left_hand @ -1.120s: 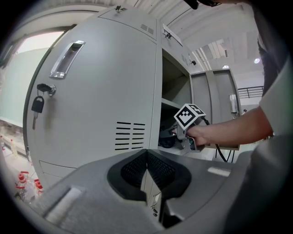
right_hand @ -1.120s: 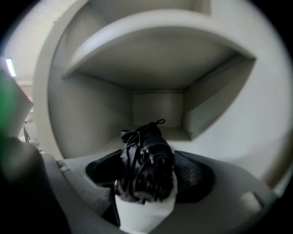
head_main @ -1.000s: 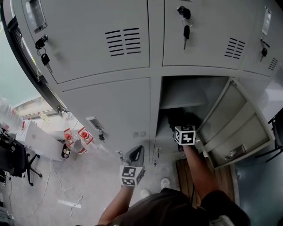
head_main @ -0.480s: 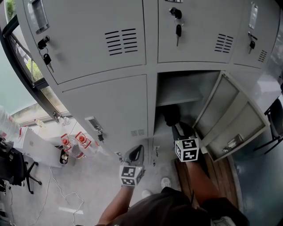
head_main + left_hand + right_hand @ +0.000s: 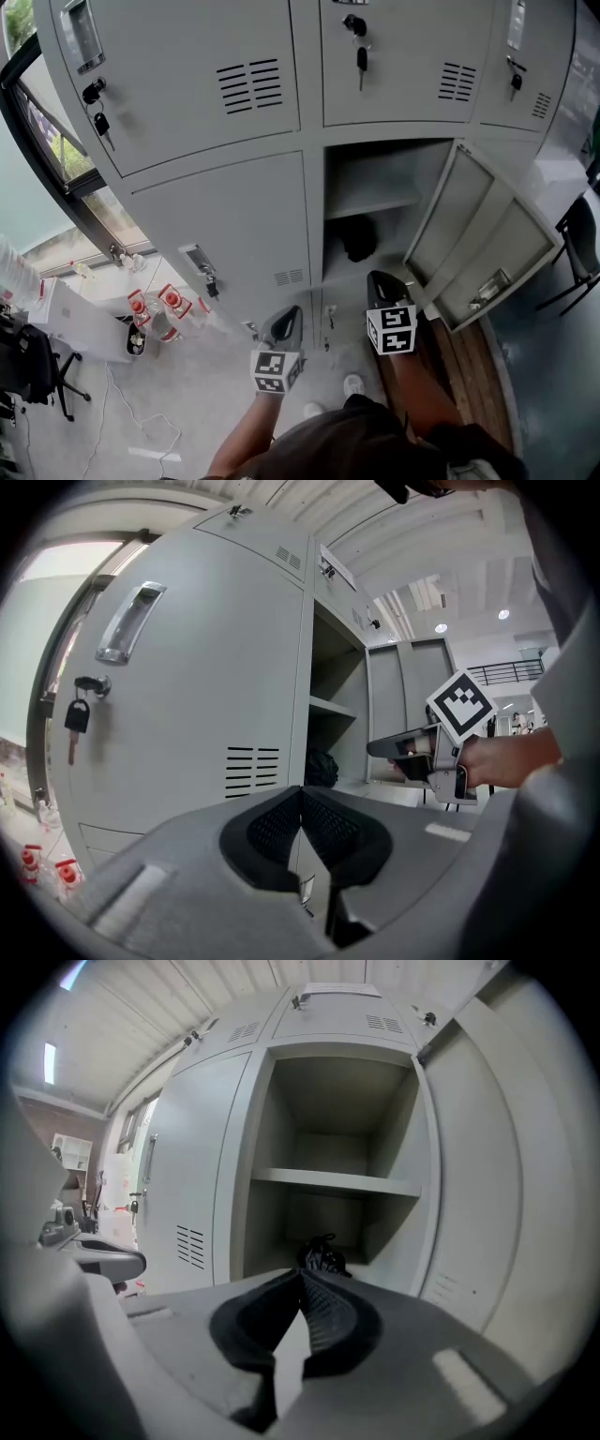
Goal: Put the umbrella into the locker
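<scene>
**Umbrella left inside, right gripper out and shut**

My right gripper (image 5: 302,1274) has backed out of the locker (image 5: 328,1182), and its jaws have come together on nothing. The umbrella (image 5: 322,1254), a dark bundle, lies on the bottom of the lower compartment under the shelf, well apart from me. I judge the placing done, though the door (image 5: 487,246) hangs open at the right. My left gripper (image 5: 301,797) is closed and empty too, facing the shut neighbouring door (image 5: 187,714). Below me is pale floor (image 5: 187,375), with red-capped bottles (image 5: 150,305) near a window (image 5: 56,150).

Pale grey locker (image 5: 375,176), seemingly black umbrella (image 5: 358,238)
</scene>
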Demonstrator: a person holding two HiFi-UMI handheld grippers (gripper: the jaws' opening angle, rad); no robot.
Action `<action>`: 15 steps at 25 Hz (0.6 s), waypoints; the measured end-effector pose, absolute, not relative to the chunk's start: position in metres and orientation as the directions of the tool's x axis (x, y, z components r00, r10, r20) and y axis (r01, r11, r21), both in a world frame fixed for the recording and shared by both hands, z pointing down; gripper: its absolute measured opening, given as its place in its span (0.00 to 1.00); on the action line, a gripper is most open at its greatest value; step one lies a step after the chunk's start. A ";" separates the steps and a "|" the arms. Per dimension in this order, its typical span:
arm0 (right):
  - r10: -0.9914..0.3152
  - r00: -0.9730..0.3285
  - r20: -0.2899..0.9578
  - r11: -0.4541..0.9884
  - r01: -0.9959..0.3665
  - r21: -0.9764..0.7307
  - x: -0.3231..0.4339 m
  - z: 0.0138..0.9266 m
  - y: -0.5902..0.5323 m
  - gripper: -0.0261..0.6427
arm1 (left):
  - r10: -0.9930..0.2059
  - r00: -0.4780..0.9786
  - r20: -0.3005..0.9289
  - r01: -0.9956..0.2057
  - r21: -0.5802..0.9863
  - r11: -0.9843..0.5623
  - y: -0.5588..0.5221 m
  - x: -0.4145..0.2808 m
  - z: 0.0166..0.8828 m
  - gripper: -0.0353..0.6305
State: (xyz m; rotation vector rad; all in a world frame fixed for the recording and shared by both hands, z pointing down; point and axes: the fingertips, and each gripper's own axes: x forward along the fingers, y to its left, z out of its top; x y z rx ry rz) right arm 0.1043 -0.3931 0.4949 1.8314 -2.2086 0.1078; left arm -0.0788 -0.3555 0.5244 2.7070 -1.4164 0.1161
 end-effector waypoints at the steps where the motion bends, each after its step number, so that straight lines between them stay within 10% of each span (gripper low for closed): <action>1: -0.952 -0.167 0.257 0.201 -0.973 0.115 0.102 0.495 -0.391 0.04 | -0.814 0.571 0.108 -0.821 0.038 -0.570 -0.355 -0.079 0.525 0.06; 15: -0.951 -0.152 0.268 0.187 -0.976 0.108 0.099 0.500 -0.373 0.04 | -0.800 0.588 0.123 -0.808 0.037 -0.588 -0.340 -0.079 0.526 0.06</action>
